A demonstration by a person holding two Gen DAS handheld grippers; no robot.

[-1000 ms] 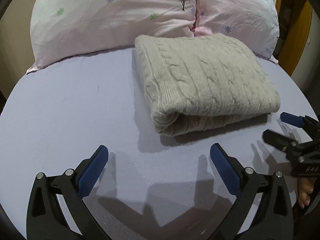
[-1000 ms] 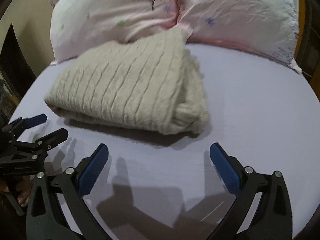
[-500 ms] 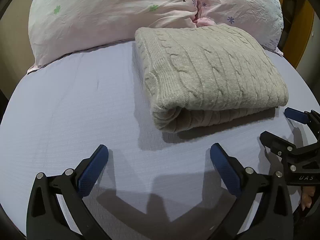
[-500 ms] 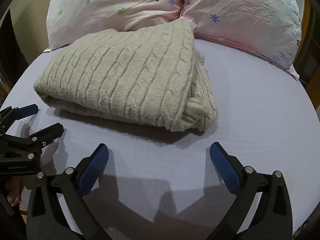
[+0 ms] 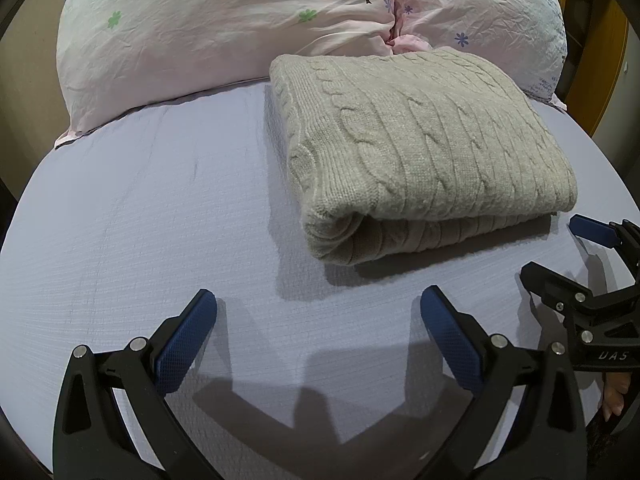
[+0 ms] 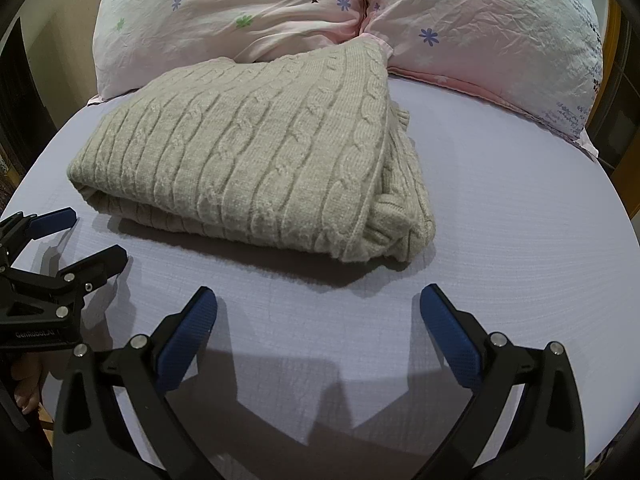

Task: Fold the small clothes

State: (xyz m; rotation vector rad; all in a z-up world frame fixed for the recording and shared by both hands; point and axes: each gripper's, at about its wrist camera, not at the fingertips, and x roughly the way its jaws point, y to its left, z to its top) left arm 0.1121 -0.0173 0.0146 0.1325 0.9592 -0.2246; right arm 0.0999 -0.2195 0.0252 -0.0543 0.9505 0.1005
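A beige cable-knit sweater [image 5: 424, 148] lies folded into a thick rectangle on the lilac bed sheet [image 5: 140, 220], its far edge against the pillows. It also shows in the right wrist view [image 6: 256, 160]. My left gripper [image 5: 318, 330] is open and empty, held over bare sheet just in front of the sweater's near left corner. My right gripper [image 6: 318, 330] is open and empty in front of the sweater's near right corner. Each gripper shows at the edge of the other's view: the right gripper [image 5: 560, 248] and the left gripper [image 6: 84, 236], both open.
Two pink floral pillows [image 5: 240, 20] [image 6: 480, 28] lie side by side along the head of the bed. A wooden bed frame [image 5: 608, 60] stands at the far right. The sheet [image 6: 520, 220] spreads out on both sides of the sweater.
Both grippers have pulled back a little and tilted up, so the sweater and pillows sit lower in both views. The sweater has not moved. Both grippers stay open.
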